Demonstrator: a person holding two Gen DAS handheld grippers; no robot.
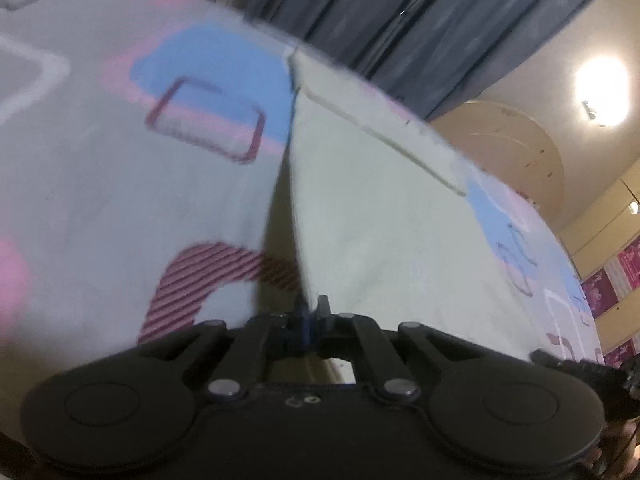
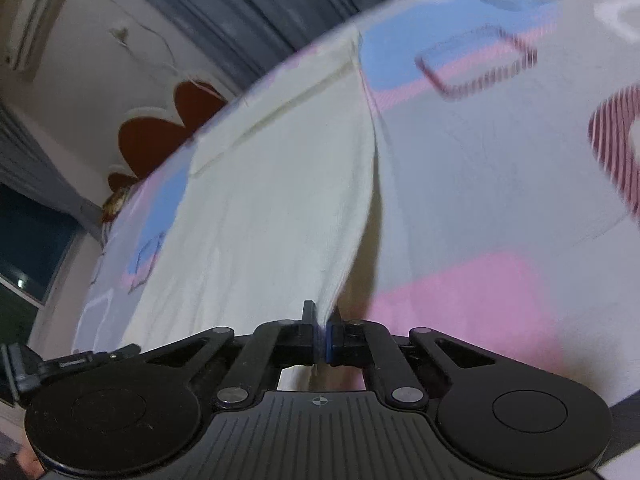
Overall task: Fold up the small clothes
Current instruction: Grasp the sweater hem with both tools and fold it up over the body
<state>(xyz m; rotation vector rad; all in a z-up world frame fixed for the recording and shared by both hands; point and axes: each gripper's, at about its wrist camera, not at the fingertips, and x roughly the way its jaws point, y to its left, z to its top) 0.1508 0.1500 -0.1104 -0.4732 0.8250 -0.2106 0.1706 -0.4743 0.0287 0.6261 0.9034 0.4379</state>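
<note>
A pale cream small garment (image 1: 372, 208) lies spread on a patterned bedsheet (image 1: 100, 184). My left gripper (image 1: 313, 307) is shut on its near left corner and lifts that edge off the sheet. In the right wrist view the same garment (image 2: 272, 208) stretches away from me. My right gripper (image 2: 322, 314) is shut on its near right corner, with the edge raised above the sheet (image 2: 480, 184). A hem band crosses the far end of the garment (image 1: 384, 128).
The sheet has pink, blue and maroon striped shapes. Grey curtains (image 1: 400, 20) hang beyond the bed. A lit ceiling lamp (image 1: 602, 88) is at the right. A wall air conditioner (image 2: 36, 24) and a dark window (image 2: 28, 248) are at the left.
</note>
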